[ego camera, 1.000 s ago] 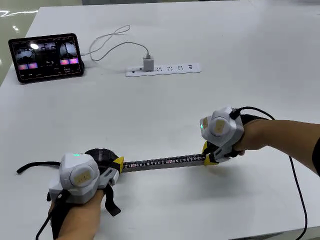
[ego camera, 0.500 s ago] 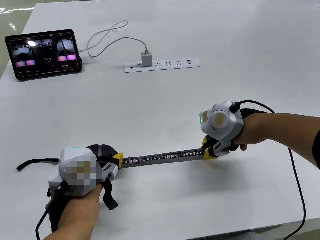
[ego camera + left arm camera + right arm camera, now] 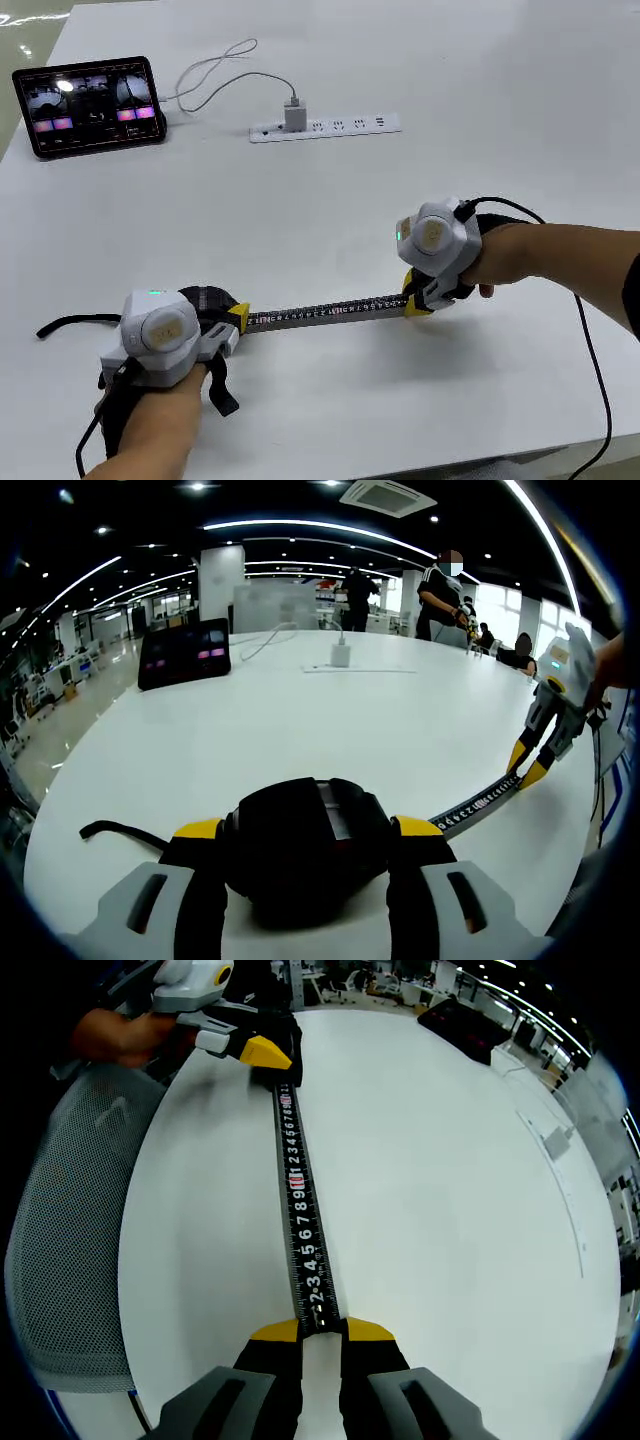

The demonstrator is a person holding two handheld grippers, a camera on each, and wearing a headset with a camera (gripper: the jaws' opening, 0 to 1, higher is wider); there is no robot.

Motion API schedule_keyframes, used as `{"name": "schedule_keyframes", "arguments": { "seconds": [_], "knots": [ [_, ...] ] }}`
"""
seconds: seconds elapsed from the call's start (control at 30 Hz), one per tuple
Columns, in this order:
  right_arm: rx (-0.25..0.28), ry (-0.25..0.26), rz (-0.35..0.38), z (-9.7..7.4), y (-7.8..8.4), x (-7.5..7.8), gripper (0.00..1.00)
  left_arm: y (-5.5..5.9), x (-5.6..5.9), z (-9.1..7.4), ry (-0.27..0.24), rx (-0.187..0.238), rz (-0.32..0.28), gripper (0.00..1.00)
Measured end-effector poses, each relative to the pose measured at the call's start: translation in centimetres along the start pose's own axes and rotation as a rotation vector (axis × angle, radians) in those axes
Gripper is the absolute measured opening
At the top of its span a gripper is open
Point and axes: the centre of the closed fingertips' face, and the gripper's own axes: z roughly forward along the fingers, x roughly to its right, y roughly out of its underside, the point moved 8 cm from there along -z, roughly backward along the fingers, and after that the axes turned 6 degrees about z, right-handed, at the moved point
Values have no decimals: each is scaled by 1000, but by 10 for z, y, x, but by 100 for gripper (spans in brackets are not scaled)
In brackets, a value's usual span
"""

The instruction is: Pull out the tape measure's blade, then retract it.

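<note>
Black round tape-measure case [image 3: 203,299] low on white tabletop [image 3: 350,220], near front-left edge. Clamped at both sides by yellow-tipped jaws of left gripper [image 3: 307,828], set wide to take its body.

Steel blade with black numerals [image 3: 300,1200] drawn out of case, flat along table toward right. Low numbers at far end from case.

Blade tip pinched in right gripper [image 3: 320,1332], yellow jaw tips nearly together on it. Right gripper well apart from left, blade stretched straight between.

Black strap [image 3: 70,322] trailing left from case across table.

At far side of table: dark tablet with lit screen [image 3: 88,103], propped up, far left. White power strip [image 3: 325,127] near centre, white charger block [image 3: 295,117] plugged in, thin white cable [image 3: 215,75] looping toward tablet.
</note>
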Motion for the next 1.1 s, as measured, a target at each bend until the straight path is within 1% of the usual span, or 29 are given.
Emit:
{"name": "schedule_keyframes", "arguments": {
  "seconds": [0.43,0.63,0.73,0.97,1.03,1.1],
  "knots": [
    [-22,1,-14,1,-8,-2,9,0,0,0,1,-6,2,61],
    [-30,-2,-33,2,-9,-2,10,0,0,0,1,-11,2,61],
    [-28,3,-57,2,-10,-4,10,0,0,0,0,-11,2,61],
    [-49,1,-49,3,-15,-3,10,0,0,0,-1,-10,2,61],
    [-51,1,-55,3,-15,-3,10,0,0,0,-1,-11,4,61],
    [-49,0,-45,3,-15,-3,10,-1,0,1,-1,-13,5,61]
  ]
}}
